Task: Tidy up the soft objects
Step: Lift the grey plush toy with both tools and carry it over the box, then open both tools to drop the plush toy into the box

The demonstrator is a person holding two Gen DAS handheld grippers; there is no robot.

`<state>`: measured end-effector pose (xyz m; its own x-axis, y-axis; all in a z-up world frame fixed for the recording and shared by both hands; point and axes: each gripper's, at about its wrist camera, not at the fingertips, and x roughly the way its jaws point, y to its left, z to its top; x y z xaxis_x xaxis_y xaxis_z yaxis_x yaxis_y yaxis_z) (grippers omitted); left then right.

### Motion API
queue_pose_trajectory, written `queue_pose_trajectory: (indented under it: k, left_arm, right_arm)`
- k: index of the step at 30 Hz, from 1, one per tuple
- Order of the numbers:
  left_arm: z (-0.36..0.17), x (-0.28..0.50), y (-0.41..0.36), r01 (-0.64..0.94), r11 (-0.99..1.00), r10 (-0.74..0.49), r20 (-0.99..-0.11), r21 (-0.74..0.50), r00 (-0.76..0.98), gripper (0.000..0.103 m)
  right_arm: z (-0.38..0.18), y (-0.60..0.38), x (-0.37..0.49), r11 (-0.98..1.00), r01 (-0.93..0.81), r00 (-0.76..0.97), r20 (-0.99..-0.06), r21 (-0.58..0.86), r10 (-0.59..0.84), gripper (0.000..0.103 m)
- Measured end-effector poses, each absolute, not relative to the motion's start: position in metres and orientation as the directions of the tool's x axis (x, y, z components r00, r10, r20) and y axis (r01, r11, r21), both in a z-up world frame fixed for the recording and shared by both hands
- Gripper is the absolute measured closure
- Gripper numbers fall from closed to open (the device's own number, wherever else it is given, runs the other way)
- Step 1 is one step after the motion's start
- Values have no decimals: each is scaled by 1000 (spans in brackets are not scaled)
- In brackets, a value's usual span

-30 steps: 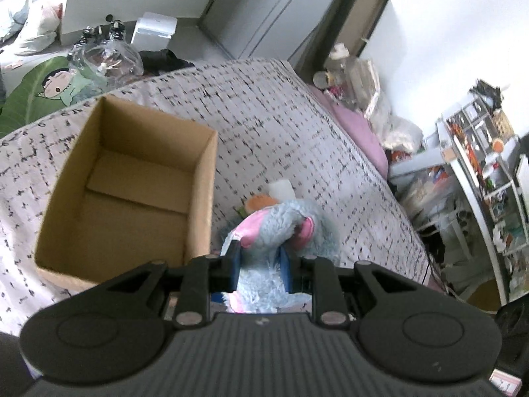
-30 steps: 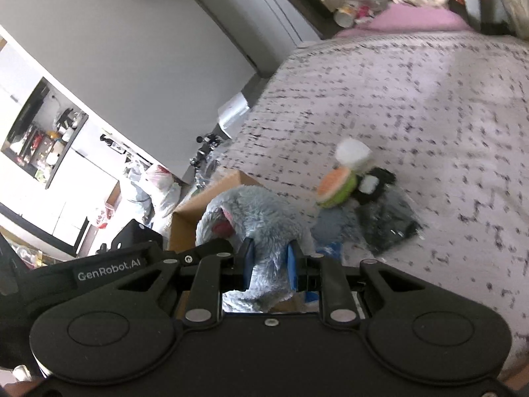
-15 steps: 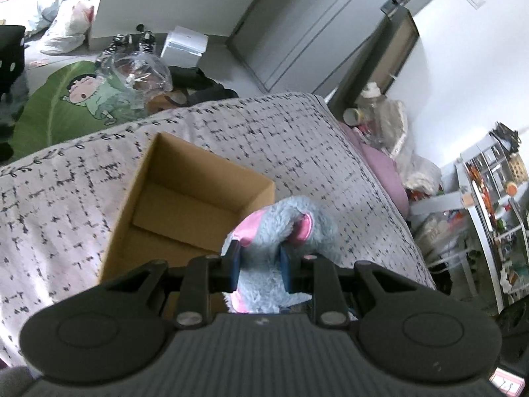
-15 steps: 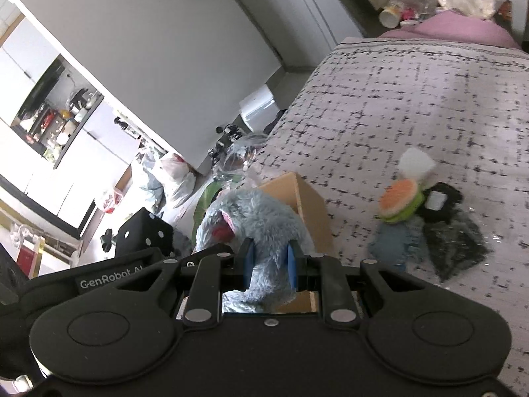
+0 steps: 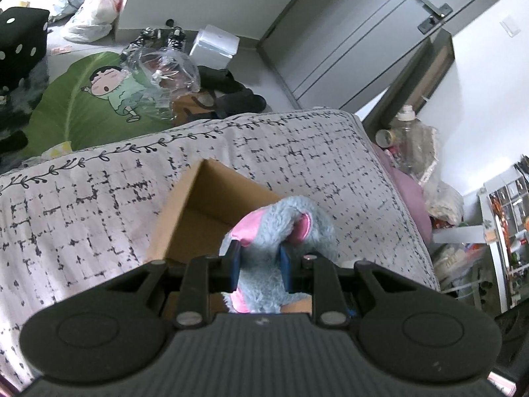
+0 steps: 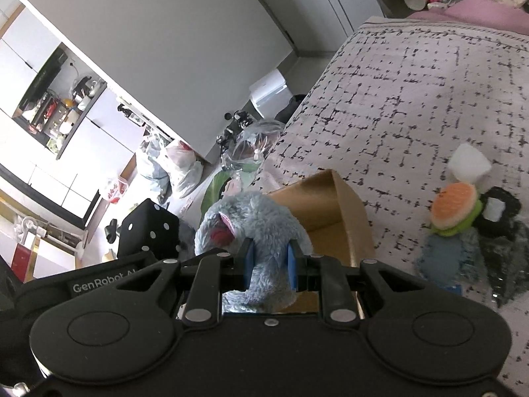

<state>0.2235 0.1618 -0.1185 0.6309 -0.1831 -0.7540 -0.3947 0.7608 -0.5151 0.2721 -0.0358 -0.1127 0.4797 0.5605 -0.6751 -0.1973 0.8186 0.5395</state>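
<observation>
Both the left hand-held gripper point(image 5: 260, 266) and right hand-held gripper point(image 6: 268, 264) stay clamped on the grey plush toy point(image 5: 281, 228). It now hangs over the cardboard box point(image 5: 185, 211), having moved off the bed point(image 5: 82, 205).

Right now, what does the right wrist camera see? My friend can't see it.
The right tongs squeeze a fluffy grey plush toy with pink ears, held above an open cardboard box on a checked bedspread. To the right, a burger-shaped toy and other soft things lie on the bed.

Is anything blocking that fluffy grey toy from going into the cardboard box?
Nothing visible does. Both the left gripper and right gripper clamp the grey plush toy at the open cardboard box, whose visible inside looks bare.
</observation>
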Motion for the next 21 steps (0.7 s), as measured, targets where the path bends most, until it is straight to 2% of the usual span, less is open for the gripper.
queue_pose_trajectory:
  k: [11,15,16,17,18,19,21]
  left_arm:
    - [-139,245,177,-440,747,-156,-775,-498,613,80]
    - [-139,249,178,-449,753,-122,-773,-480,623,79]
    - [-138,250,177,-454,762,-96,-775,-461,624,75]
    - [-136,250,176,-467,770,-68,-784,-434,617,75]
    - [-135,250,175,-476,773,-57,-793,-419,606,74]
    - [-134,250,176,-484,769,-51,-795,-417,604,70]
    - [-131,247,178,-484,765,-56,-793,-424,606,60]
  right_arm:
    - [-134,-20,292,814,-197,465,-679,547,569,81]
    - [-140,-17,295,820,-189,462,-688,540,560,76]
    - [-139,-17,295,826,-186,468,-691,533,551,75]
    - [-138,-17,294,827,-185,473,-690,530,548,70]
    - [-137,-19,293,828,-184,477,-689,529,546,52]
    - [-135,-22,291,833,-175,492,-686,526,536,42]
    - [-132,-30,287,825,-174,509,-668,538,543,33]
